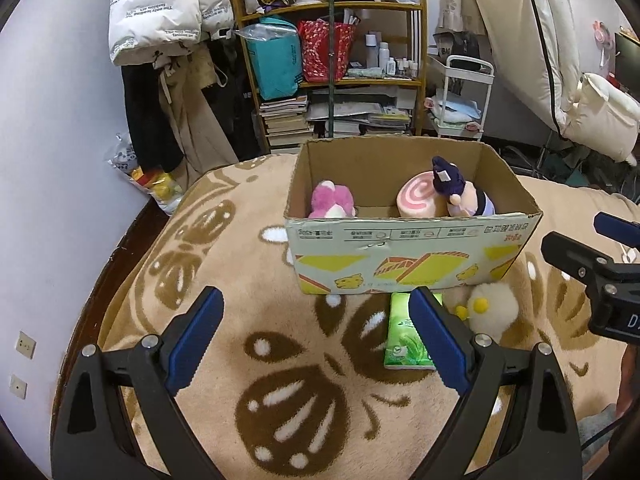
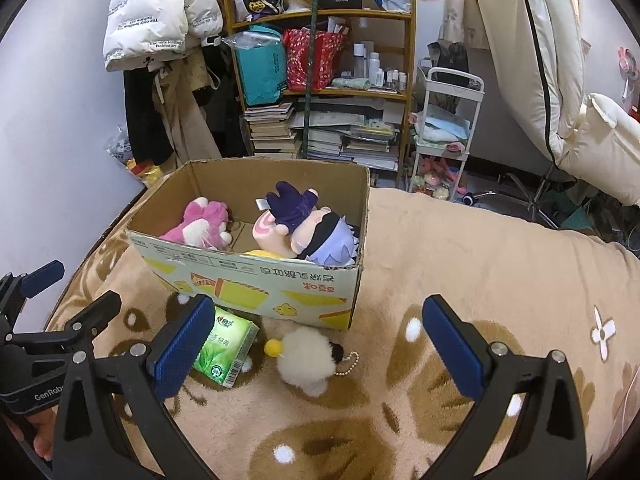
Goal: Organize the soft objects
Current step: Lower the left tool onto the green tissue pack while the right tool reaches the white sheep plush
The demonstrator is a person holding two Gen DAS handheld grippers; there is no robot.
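An open cardboard box [image 1: 412, 258] [image 2: 256, 284] stands on a tan patterned blanket [image 1: 280, 360]. Inside lie a pink plush [image 1: 332, 200] [image 2: 200, 224], a pink swirl roll plush [image 1: 418, 200] and a doll in a purple hat [image 1: 460, 192] [image 2: 316, 232]. In front of the box a green tissue pack [image 1: 402, 336] [image 2: 226, 350] and a white fluffy chick keychain [image 1: 492, 310] [image 2: 306, 354] rest on the blanket. My left gripper [image 1: 316, 340] is open, low over the blanket, its right finger overlapping the tissue pack. My right gripper [image 2: 320, 350] is open, the chick between its fingers' line.
A wooden shelf [image 1: 332, 60] with bags, books and bottles stands behind the bed, a white cart [image 2: 444, 128] beside it. Coats [image 1: 160, 20] hang at the left wall. The blanket [image 2: 500, 272] stretches bare to the right of the box.
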